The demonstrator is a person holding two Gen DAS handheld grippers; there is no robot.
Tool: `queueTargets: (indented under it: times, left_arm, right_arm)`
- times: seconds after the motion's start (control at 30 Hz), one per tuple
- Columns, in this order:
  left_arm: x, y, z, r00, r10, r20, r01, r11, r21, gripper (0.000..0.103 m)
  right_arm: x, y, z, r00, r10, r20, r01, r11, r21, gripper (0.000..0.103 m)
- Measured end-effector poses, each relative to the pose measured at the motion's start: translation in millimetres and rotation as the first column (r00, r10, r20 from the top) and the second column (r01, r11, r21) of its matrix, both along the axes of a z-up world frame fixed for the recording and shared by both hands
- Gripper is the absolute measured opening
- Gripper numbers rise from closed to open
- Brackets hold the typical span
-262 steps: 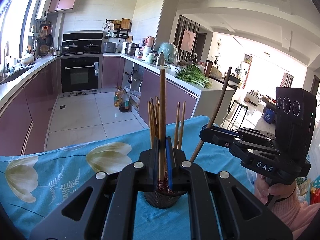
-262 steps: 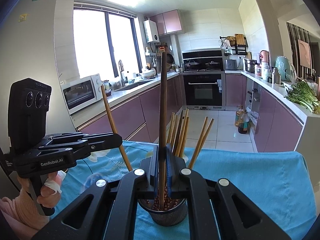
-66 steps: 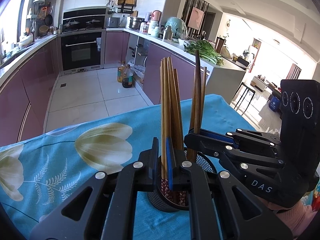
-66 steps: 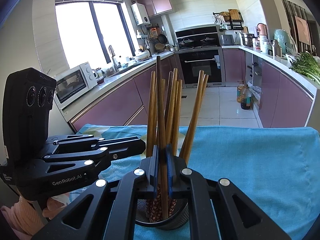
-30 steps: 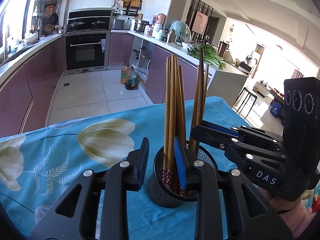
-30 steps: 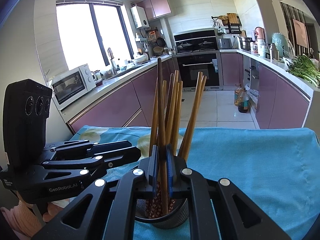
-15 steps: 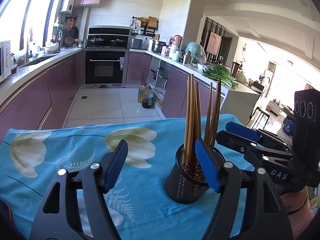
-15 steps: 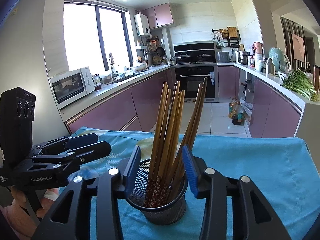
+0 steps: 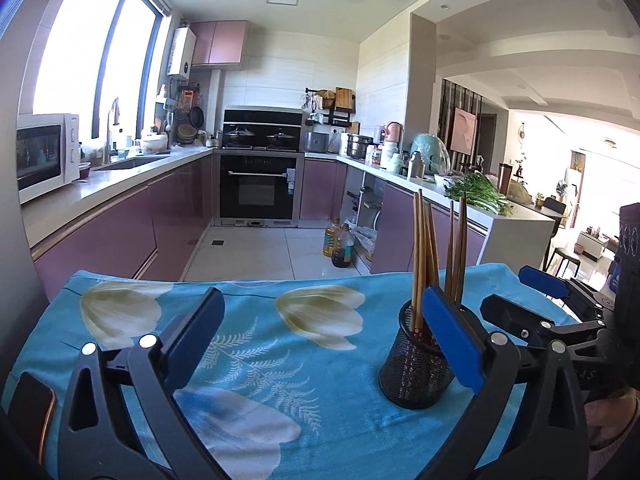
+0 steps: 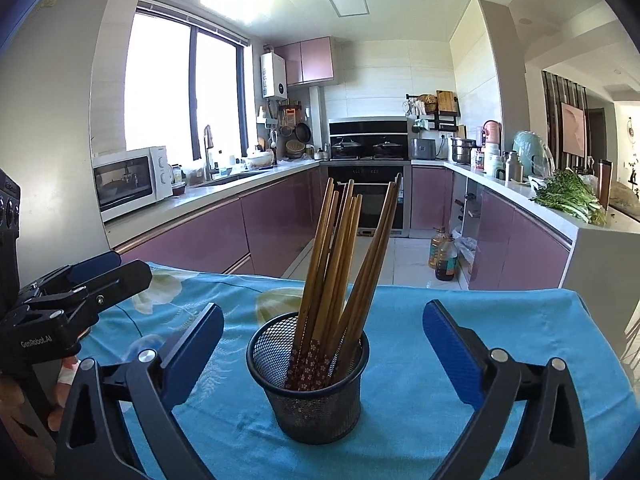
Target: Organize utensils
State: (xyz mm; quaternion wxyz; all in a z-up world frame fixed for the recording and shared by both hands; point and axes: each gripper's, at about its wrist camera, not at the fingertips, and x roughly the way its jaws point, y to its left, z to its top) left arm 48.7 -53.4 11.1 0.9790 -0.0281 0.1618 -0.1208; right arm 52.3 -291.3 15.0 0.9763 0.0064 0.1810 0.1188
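Several chopsticks (image 10: 334,264) upright in mesh cup (image 10: 310,384), between wide-apart right hand-held gripper (image 10: 322,344), left hand-held gripper (image 9: 320,344) likewise spread

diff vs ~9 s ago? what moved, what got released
Both grippers let go. The left gripper and right gripper, each shut on a chopstick earlier, are now open, empty and pulled back. Those two chopsticks dropped in with the other chopsticks in the mesh holder. Unchanged: the holder stays upright on the blue floral cloth.
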Motion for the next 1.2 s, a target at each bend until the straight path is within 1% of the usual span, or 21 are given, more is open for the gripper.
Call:
queueTargets:
  times: [0.2,0.4,0.67,0.83,1.2]
  left_arm:
    - [-17,8,0,0.997,0.067,0.029,-0.067,0.998,0.001,0.097]
    - [-31,11,0,0.991,0.116,0.068,-0.118,0.993,0.023,0.097]
    - [-45,15,5,0.981,0.152,0.118,-0.156,0.987,0.024,0.097]
    - [-46,16,4,0.978,0.170,0.120,-0.173,0.985,0.013,0.097]
    - [-49,13,3,0.972,0.187,0.140,-0.195,0.980,0.039,0.097]
  right_arm:
    - [-19,4,-2,0.997,-0.039,0.061,0.040,0.999,-0.007,0.096]
    - [-31,9,0,0.992,-0.062,0.108,0.064,0.998,-0.017,0.096]
    - [-39,14,-2,0.989,-0.073,0.127,0.075,0.997,-0.011,0.096]
    - [-43,17,-1,0.988,-0.073,0.138,0.075,0.997,-0.010,0.096]
    - [-43,17,0,0.986,-0.081,0.143,0.083,0.997,-0.004,0.096]
